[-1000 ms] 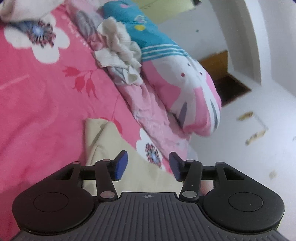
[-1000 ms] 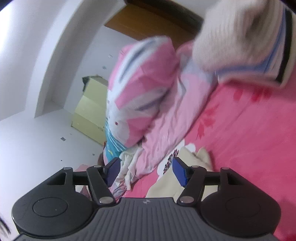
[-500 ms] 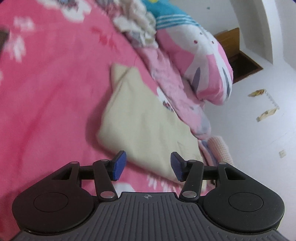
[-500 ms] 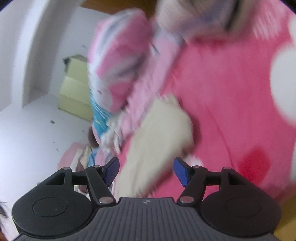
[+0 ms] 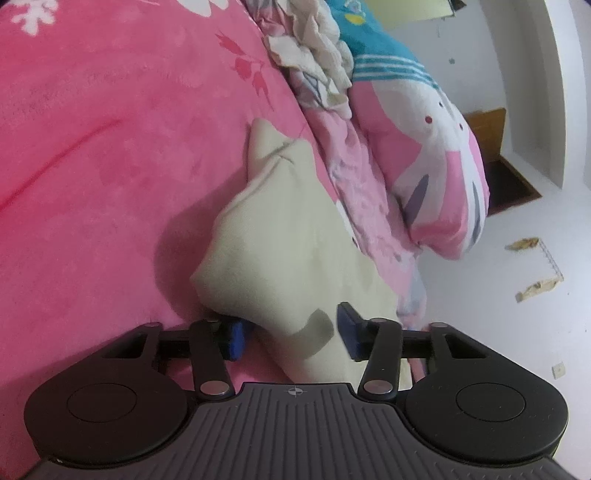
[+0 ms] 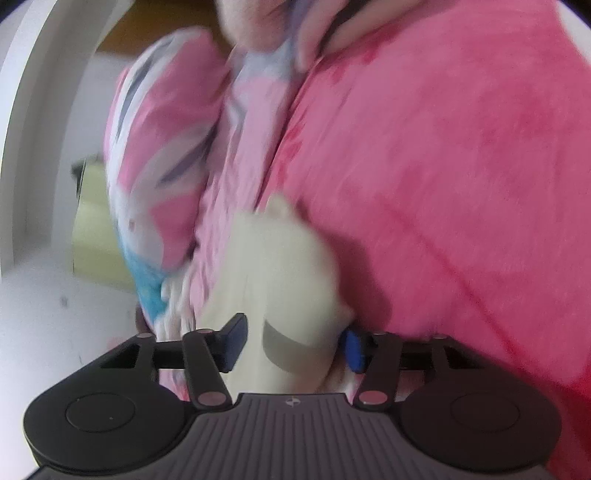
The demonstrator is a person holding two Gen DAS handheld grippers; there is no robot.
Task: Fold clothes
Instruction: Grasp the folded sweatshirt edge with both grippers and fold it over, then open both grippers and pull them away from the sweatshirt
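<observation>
Cream cloth, a folded garment (image 5: 295, 236), lies on the pink fleece bedspread (image 5: 110, 147) of a bed, close along a rumpled pale pink quilt (image 5: 354, 184) and a plump pillow (image 5: 424, 147) printed in pink, white and teal. Beyond the garment's far, pointed corner sits a crumpled heap of off-white clothes (image 5: 314, 44), wedged between the bedspread and the pillow.

From the left wrist view, the left tool (image 5: 293, 332) is spread wide at the garment's near end. Its left blue pad (image 5: 236, 338) is tucked partly under the garment's lower left edge, while the right pad (image 5: 349, 328) stands just beside the cloth on the other side; the near corner of the garment sits between the two, not pinched. A grey shadow falls on the cloth by the right pad. White floor (image 5: 517, 295) with a few scraps of litter shows past the bed's edge.

The right wrist view is blurred. There the right tool (image 6: 291, 343) is also spread, straddling one end of the same cream garment (image 6: 280, 266), with a pad on each side of the cloth and no squeeze visible. Whether either pad touches the cloth cannot be told through the blur. Pink bedspread (image 6: 443, 184) fills the right side, the pillow (image 6: 159, 147) the left, and a striped pale fabric (image 6: 280, 29) sits at the top edge.
</observation>
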